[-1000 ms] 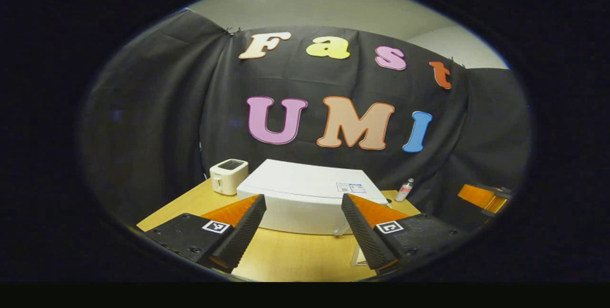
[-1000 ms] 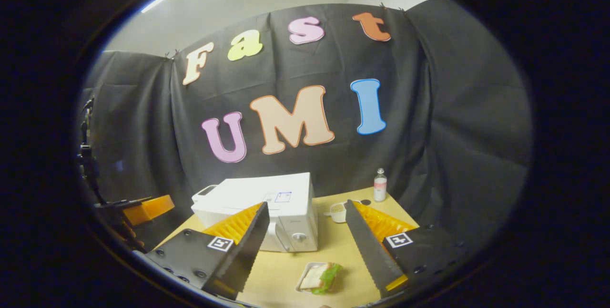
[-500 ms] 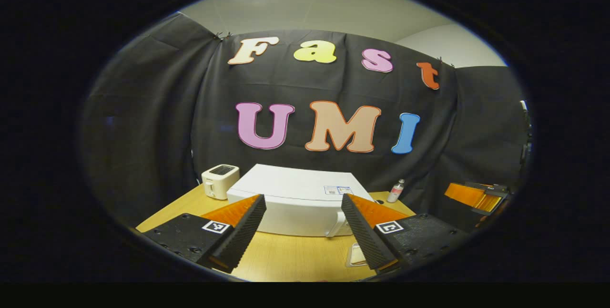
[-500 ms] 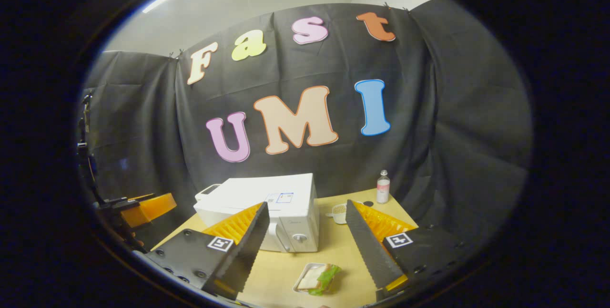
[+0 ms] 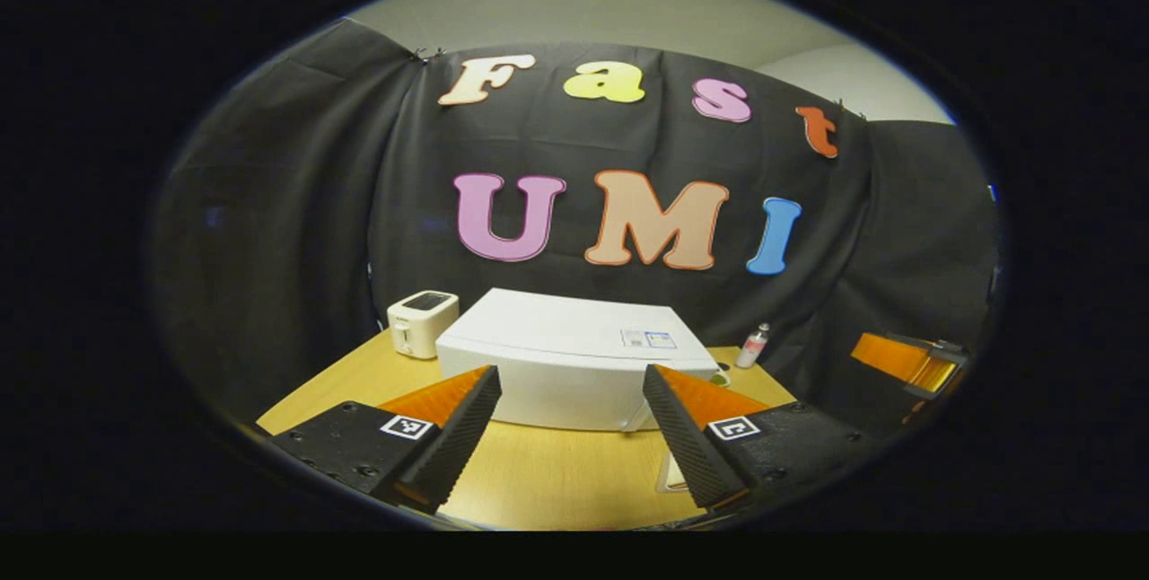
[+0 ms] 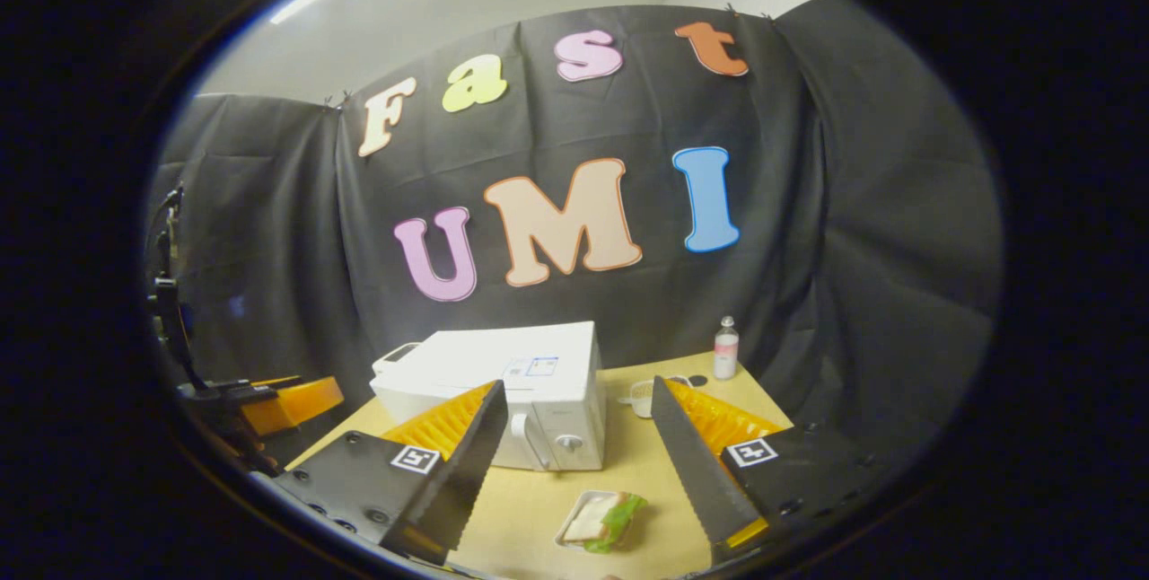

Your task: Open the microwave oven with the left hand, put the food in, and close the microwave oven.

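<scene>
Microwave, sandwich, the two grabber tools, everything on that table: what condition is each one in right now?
Microwave: door shut, handle untouched.
Sandwich: lying in its small tray on the table, in front of the microwave.
Left gripper: open, holding nothing.
Right gripper: open, holding nothing.
Toaster: upright beside the microwave.
Bottle: upright, cap on.
Cup: upright beside the microwave.
</scene>
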`<state>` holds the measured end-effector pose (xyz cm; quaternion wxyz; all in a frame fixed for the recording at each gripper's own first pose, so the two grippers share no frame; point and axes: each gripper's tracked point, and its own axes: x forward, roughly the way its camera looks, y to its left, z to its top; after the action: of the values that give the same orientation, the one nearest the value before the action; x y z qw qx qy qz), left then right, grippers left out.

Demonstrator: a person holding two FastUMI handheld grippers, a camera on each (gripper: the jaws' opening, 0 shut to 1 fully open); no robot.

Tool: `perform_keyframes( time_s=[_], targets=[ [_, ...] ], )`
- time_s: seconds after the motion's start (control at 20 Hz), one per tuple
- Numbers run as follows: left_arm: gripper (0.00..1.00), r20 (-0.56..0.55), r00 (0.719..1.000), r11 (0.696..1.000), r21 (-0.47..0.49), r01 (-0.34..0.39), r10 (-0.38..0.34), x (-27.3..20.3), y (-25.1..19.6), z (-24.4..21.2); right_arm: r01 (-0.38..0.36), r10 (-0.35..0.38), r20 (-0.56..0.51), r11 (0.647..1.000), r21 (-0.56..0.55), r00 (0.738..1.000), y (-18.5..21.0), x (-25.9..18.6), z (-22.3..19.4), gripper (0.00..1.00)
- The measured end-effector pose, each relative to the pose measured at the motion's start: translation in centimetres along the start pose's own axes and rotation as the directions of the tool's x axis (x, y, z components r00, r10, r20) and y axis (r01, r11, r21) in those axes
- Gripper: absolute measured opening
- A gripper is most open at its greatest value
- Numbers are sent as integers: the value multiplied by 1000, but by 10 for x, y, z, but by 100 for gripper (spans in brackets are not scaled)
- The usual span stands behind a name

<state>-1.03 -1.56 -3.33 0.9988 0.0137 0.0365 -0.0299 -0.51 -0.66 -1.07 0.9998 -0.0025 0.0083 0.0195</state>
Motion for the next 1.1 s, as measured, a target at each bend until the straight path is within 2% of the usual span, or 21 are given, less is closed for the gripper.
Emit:
perform_keyframes(
  time_s=[0.25,0.35,0.4,0.45,0.5,0.55,0.6,0.85,1.1],
  targets=[
    [96,-123,992,999,18,33,-30,19,-9,-53,42,-42,-56,999,12,998,-12,-9,-23,92],
    [96,-174,983,998,0,66,-65,33,-18,-74,61,-60,-78,998,7,995,-18,-13,-31,92],
    [96,-203,976,997,-7,80,-80,40,-23,-85,71,-71,-82,997,7,994,-21,-14,-33,100],
    [96,-228,969,996,-11,92,-92,49,-26,-97,81,-80,-89,997,8,993,-24,-16,-38,92],
    [100,-259,961,995,-10,101,-100,58,-29,-110,91,-89,-99,996,14,991,-25,-18,-42,92],
    [92,-287,952,994,-4,109,-105,66,-31,-123,97,-94,-107,995,20,990,-27,-19,-47,92],
    [97,-318,941,993,2,121,-114,74,-34,-138,105,-101,-116,994,28,988,-28,-21,-51,92],
    [97,-456,875,982,2,186,-165,107,-57,-194,136,-125,-144,988,67,982,-37,-26,-66,92],
    [97,-506,844,978,8,211,-178,145,-71,-219,192,-184,-152,980,41,971,-56,-27,-73,92]
  ],
)
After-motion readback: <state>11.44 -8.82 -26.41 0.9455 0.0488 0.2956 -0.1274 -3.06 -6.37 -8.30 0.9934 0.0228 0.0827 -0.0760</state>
